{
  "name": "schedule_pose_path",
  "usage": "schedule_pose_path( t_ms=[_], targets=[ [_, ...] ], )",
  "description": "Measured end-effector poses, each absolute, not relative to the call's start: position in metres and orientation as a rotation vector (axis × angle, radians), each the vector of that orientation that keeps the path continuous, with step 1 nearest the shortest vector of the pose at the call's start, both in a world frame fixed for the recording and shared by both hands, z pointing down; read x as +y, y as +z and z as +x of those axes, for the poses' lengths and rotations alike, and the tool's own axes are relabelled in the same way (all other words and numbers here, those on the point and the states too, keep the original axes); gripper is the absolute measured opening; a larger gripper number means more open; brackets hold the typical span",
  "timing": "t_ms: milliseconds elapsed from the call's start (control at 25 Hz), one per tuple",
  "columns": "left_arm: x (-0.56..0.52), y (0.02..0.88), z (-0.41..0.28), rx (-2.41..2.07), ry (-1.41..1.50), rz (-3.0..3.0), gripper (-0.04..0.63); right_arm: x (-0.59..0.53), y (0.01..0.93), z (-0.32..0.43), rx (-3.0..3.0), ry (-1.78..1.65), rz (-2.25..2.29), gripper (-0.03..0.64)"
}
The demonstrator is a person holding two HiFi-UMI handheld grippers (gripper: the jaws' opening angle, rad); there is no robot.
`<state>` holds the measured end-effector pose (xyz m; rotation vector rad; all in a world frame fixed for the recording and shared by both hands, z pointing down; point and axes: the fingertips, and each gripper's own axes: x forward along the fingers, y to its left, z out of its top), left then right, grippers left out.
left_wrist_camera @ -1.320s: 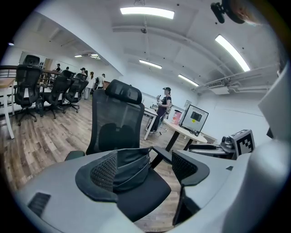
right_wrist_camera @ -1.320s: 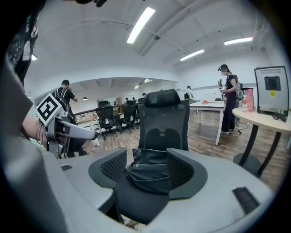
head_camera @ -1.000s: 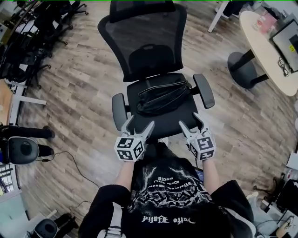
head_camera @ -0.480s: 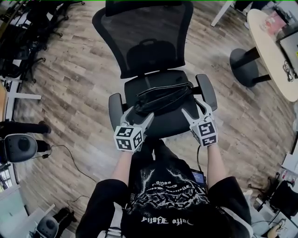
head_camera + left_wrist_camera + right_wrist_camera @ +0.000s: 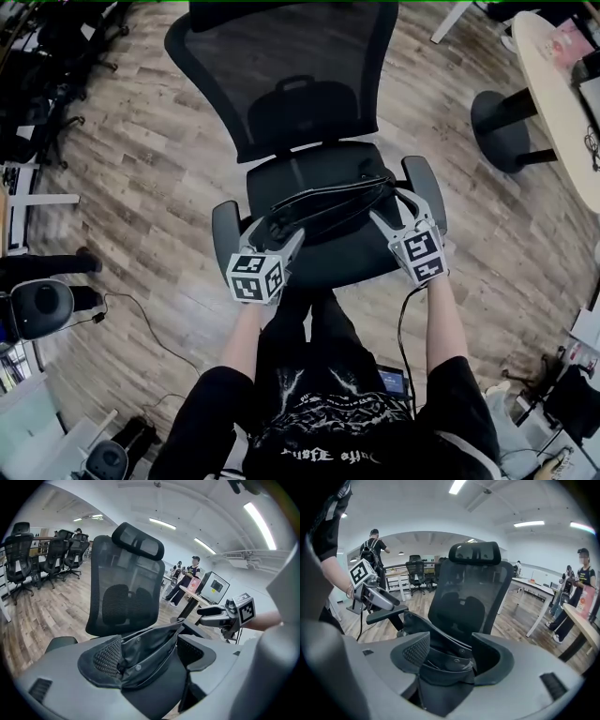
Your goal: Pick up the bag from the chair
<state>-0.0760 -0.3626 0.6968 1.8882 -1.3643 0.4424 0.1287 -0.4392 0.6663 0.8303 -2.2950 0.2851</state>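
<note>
Straddling both ends of the black bag (image 5: pixel 323 201) on the office chair (image 5: pixel 328 258): left gripper (image 5: pixel 277 230) and right gripper (image 5: pixel 392 206), fingers spread, clamping nothing yet. Advisably closing both together, then lifting level.

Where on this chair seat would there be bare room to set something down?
Bare seat along the front edge, and a strip between bag and backrest. The middle is crowded: bag, left gripper, right gripper.

Head view is dim, flat and greyish, shadows soft, edges bowed. Both gripper views bulge fisheye with black corners; ceiling strip lights (image 5: pixel 262 520) glare between 12 and 2 o'clock.
</note>
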Motion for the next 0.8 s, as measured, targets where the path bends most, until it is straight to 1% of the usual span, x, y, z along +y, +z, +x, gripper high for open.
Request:
schedule_pose_path(
  t_ms=[320, 520, 800],
  targets=[
    [-0.387, 0.741, -0.079, -1.313, 0.476, 1.89, 0.382, -0.484, 0.716, 0.138, -2.262, 0.259, 0.737, 0.293],
    [-0.403, 0.752, -0.088, -1.326, 0.402, 1.888, 0.382, -0.5, 0.742, 0.136, -2.251, 0.255, 0.661, 0.295],
    [-0.41, 0.775, -0.091, -1.336, 0.43, 1.872, 0.383, -0.514, 0.773, 0.138, -2.231, 0.249, 0.534, 0.295]
  ],
)
